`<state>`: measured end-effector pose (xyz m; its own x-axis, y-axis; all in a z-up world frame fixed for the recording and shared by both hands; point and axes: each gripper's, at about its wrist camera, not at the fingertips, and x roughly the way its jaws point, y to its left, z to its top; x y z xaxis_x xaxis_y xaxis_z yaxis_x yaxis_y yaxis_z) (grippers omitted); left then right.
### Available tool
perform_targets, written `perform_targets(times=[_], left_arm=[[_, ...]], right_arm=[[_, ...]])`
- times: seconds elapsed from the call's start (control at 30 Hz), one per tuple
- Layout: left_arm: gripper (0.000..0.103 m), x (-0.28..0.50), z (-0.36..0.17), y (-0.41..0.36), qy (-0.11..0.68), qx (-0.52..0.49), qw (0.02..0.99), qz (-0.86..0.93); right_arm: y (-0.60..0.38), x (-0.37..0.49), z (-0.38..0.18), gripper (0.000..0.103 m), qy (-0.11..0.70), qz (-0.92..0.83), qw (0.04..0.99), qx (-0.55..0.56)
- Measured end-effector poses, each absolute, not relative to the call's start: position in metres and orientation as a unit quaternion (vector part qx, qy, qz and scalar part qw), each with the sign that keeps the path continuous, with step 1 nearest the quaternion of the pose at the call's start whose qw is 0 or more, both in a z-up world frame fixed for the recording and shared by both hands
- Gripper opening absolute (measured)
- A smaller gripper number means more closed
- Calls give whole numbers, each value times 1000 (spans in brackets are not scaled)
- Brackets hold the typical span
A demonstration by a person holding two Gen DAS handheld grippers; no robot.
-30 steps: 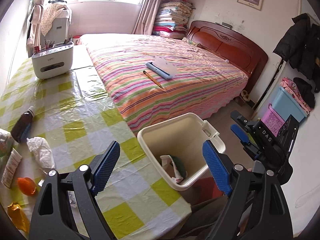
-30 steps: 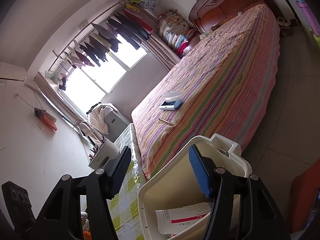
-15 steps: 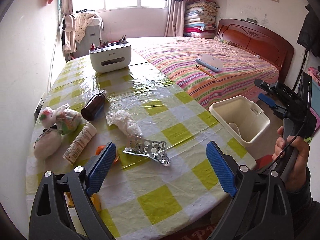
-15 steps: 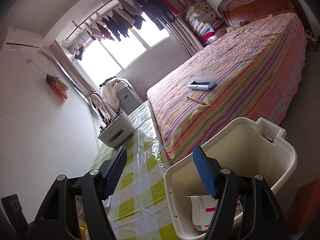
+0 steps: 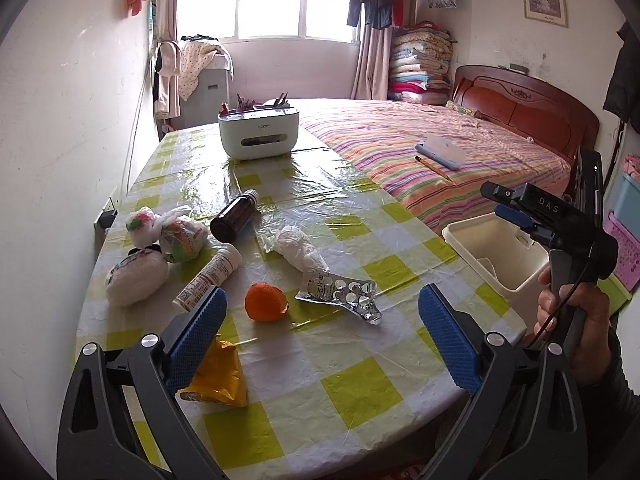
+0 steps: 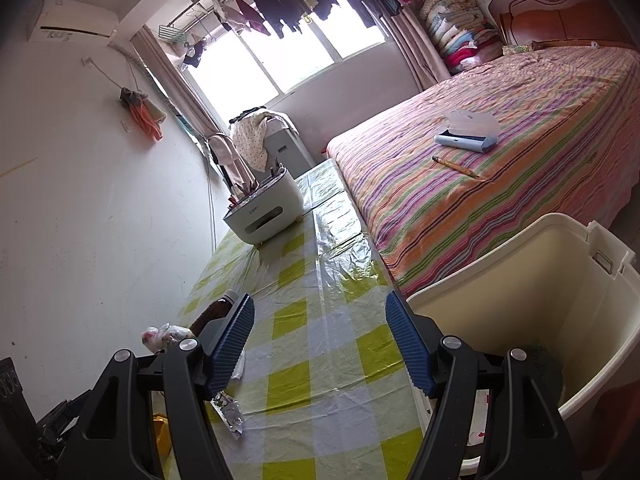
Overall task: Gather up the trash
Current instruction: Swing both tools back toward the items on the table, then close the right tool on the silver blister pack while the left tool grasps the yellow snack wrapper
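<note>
My left gripper [image 5: 322, 334] hangs over the near end of the checked table [image 5: 352, 392], its jaws wide and just now opened further, with nothing between them. Seen from the left wrist, the trash lies ahead of the blue pads: an orange peel [image 5: 266, 302] at about 11 o'clock from the gap, a crumpled foil blister pack [image 5: 340, 292] at 12 o'clock, a wad of white tissue [image 5: 298, 248] beyond that, and a yellow wrapper [image 5: 218, 376] touching the left pad at 9 o'clock. A brown bottle [image 5: 234, 216], a white pill bottle [image 5: 208, 278] and knotted plastic bags [image 5: 160, 248] lie farther off at 10 to 11 o'clock. The cream bin [image 5: 500, 256] stands off the table edge at 2 o'clock. My right gripper [image 6: 320, 340] is partly open and empty, the bin [image 6: 532, 292] just beside its right finger at 3 o'clock.
</note>
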<state>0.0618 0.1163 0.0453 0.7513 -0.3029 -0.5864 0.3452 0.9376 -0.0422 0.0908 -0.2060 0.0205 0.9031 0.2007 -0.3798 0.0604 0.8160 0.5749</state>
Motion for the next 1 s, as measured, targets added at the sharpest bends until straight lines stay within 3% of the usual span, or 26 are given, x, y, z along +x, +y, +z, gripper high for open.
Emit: perform_targets(times=[0.23,0.7,1.0], left_arm=[[95,66,42,151,321,-10,938,-128],[95,95,-16,217,469,-205,851,-118],[95,108,-27,227,489,-229,838,-85]], right_arm=[[-170,106,17,66,252,71,928,267],[-71,148,0,66,370,207,893,151],[-39,180,-16,66,413,214,877,119]])
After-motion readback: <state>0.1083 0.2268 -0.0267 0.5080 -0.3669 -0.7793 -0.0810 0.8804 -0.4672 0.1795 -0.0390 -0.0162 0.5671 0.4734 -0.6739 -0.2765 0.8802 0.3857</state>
